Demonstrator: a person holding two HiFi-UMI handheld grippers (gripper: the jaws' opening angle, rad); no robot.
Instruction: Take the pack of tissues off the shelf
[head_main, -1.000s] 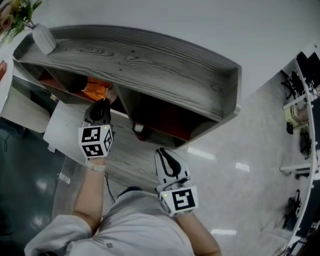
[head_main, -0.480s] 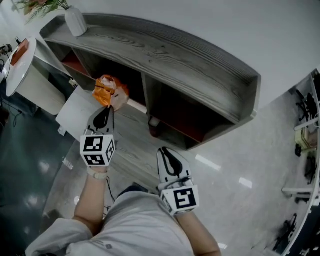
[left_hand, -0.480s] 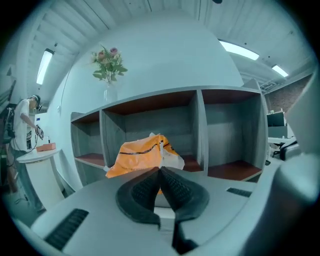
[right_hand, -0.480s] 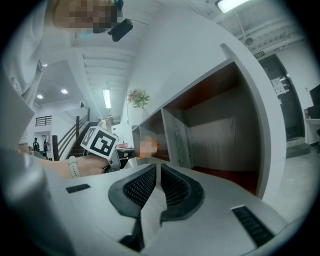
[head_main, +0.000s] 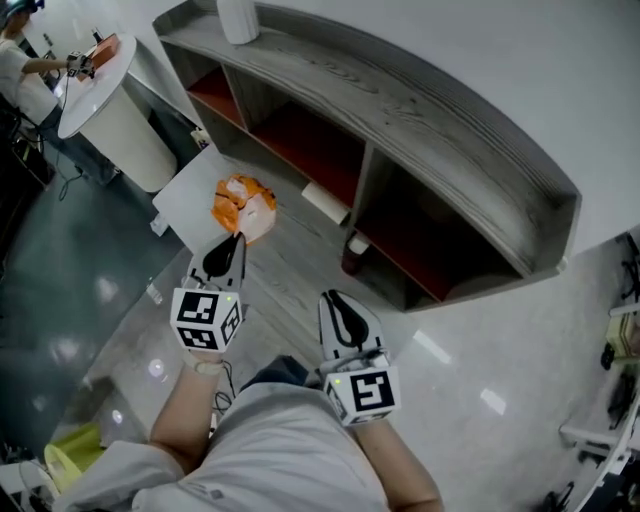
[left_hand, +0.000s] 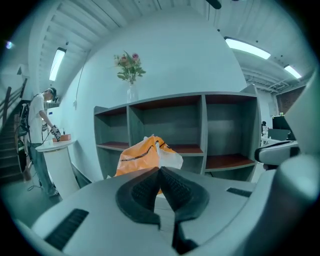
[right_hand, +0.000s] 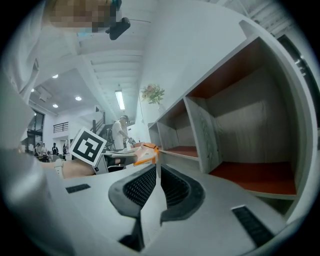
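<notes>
Our left tongs (head_main: 233, 243), clamped on the orange-and-white plastic pack of tissues (head_main: 243, 206) at their tip, have drawn it clear of the grey wooden shelf (head_main: 420, 95) ahead, so removal looks done; our right tongs (head_main: 334, 300) sit closed, empty.

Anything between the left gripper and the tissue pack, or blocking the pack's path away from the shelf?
Nothing visible. The left gripper is shut on the tissue pack, which hangs in front of the shelf, outside its compartments. The right gripper is shut, empty and off to the side.
</notes>
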